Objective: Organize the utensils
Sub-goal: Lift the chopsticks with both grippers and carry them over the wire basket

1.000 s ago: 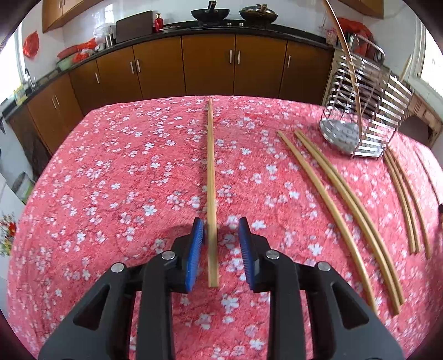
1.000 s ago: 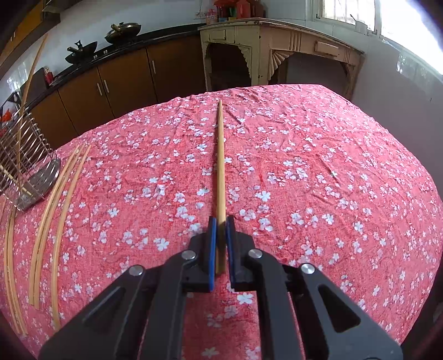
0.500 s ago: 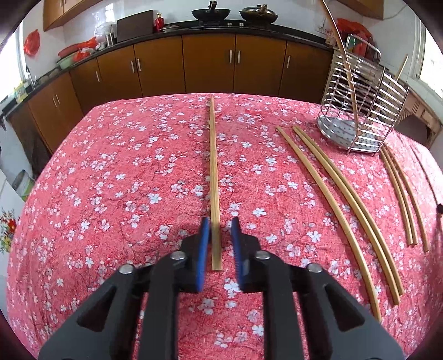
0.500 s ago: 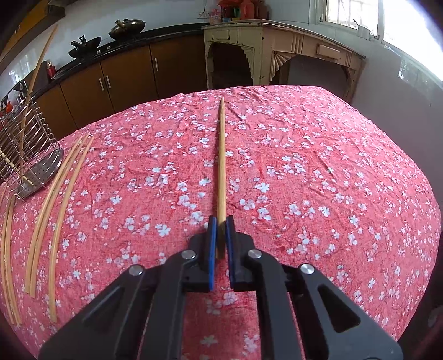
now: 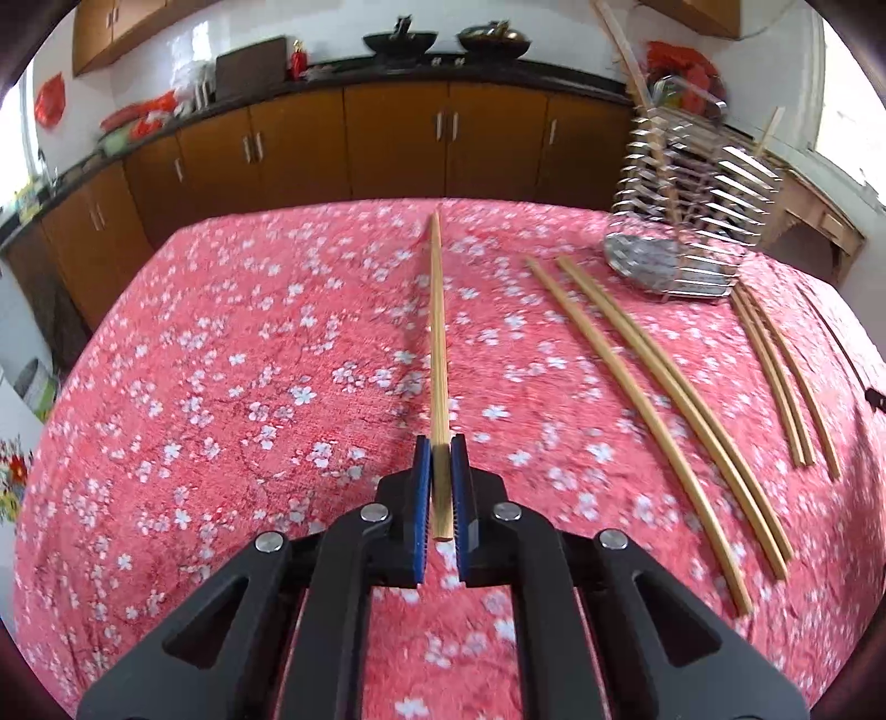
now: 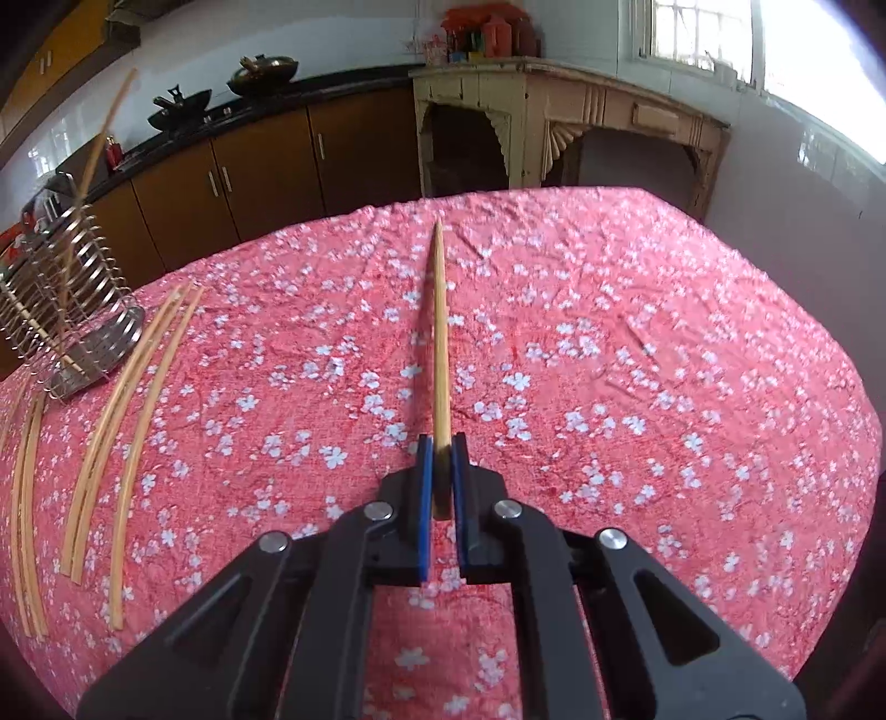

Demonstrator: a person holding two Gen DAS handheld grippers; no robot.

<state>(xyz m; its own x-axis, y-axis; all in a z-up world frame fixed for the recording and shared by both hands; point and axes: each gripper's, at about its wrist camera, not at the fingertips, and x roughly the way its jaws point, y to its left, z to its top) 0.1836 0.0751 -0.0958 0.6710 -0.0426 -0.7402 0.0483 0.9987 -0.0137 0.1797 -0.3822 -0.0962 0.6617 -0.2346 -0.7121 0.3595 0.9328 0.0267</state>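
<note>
Loose chopsticks (image 5: 637, 399) beside wire rack (image 5: 681, 221), blurred, on floral tablecloth (image 5: 221, 387)

table (image 5: 194, 387): red floral cloth | loose chopsticks (image 5: 653, 387) | wire rack (image 5: 675, 266)

Both wrist views low, forward; shared tablecloth (image 5: 221, 387)

— How many loose chopsticks?
— Six in the left view: three (image 5: 653, 399) right of centre, three (image 5: 786, 382) by the right edge.
— In the rack (image 5: 653, 260)?
— Two sticks (image 5: 637, 83), one rack.
— Held?
— Two grippers, left gripper (image 5: 441, 448) and right gripper (image 6: 441, 443), each clamping one chopstick (image 5: 437, 332).
— Pans (image 5: 398, 41) at the top?
— Two.
</note>
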